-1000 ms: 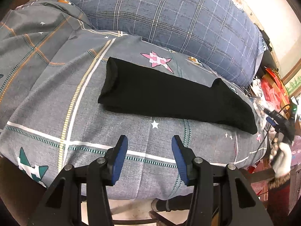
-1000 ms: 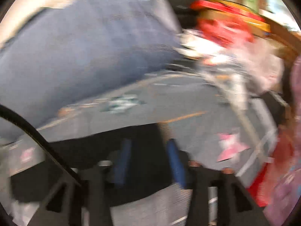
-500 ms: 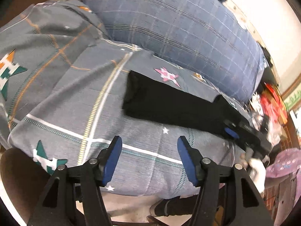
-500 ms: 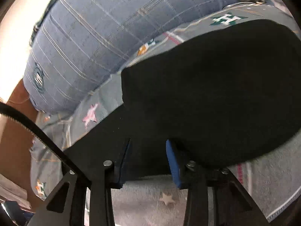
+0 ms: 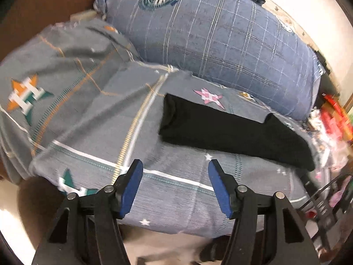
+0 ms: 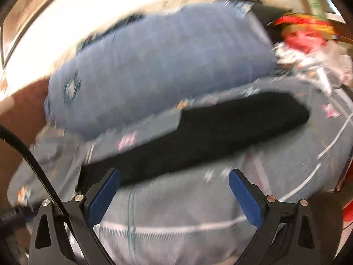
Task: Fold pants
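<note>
Pants (image 5: pixel 231 130), black, lie as a long narrow folded band on the grey patterned bedspread (image 5: pixel 92 119) of the bed, in front of the big blue checked pillow (image 5: pixel 220 37); one end is squared off near the pink star print, the other tapers toward the bed's cluttered edge. Half a second ago the right wrist view was filled with black cloth, the fabric sitting between the blue pads; now the whole band shows ahead of that camera with grey bedspread between, so the right gripper (image 6: pixel 174 196) has let the cloth go and pulled back; its jaws are opening, spread very wide, with nothing between them. I judge that a lengthwise fold has been laid down and released, and that a crosswise fold, end to end, is the likely remaining work; the picture is blurred, so finer creases cannot be told. The left gripper (image 5: pixel 175 187) hangs over the near part of the bed, short of the pants; its jaws stand moderately apart and empty, touching nothing; compared with a second ago they are somewhat wider.
</note>
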`<move>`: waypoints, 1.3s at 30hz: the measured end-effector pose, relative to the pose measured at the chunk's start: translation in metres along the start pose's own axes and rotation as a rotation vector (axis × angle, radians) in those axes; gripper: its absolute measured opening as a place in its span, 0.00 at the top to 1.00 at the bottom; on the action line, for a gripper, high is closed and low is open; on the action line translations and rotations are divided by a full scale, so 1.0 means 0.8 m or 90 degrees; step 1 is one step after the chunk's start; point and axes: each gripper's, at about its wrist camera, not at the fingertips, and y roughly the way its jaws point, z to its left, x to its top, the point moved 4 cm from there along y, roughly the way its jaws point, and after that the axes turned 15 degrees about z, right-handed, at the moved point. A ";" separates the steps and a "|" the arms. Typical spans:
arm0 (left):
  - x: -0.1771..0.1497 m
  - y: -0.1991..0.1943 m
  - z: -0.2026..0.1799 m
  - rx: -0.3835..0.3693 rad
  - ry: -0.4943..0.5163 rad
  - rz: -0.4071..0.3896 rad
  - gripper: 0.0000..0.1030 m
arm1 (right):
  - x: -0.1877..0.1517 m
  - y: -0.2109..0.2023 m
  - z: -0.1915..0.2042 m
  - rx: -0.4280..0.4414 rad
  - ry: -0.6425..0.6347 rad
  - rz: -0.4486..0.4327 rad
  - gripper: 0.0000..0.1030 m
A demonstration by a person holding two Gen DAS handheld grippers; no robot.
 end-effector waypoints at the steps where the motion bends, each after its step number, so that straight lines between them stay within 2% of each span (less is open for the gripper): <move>1: -0.001 -0.004 -0.001 0.020 0.006 -0.012 0.41 | -0.008 0.011 0.010 -0.006 -0.022 0.024 0.02; 6: -0.006 -0.016 -0.001 0.095 0.030 -0.055 0.41 | -0.027 0.027 0.029 -0.002 -0.076 0.058 0.02; 15: -0.010 -0.017 -0.003 0.122 0.047 -0.072 0.40 | -0.035 0.030 0.048 -0.008 -0.119 0.065 0.02; 33: -0.014 -0.010 -0.004 0.115 0.046 -0.063 0.37 | -0.049 0.047 0.060 -0.005 -0.150 0.098 0.02; 39: -0.013 0.015 0.030 0.055 -0.018 -0.023 0.36 | -0.056 0.067 0.062 0.011 -0.163 0.138 0.02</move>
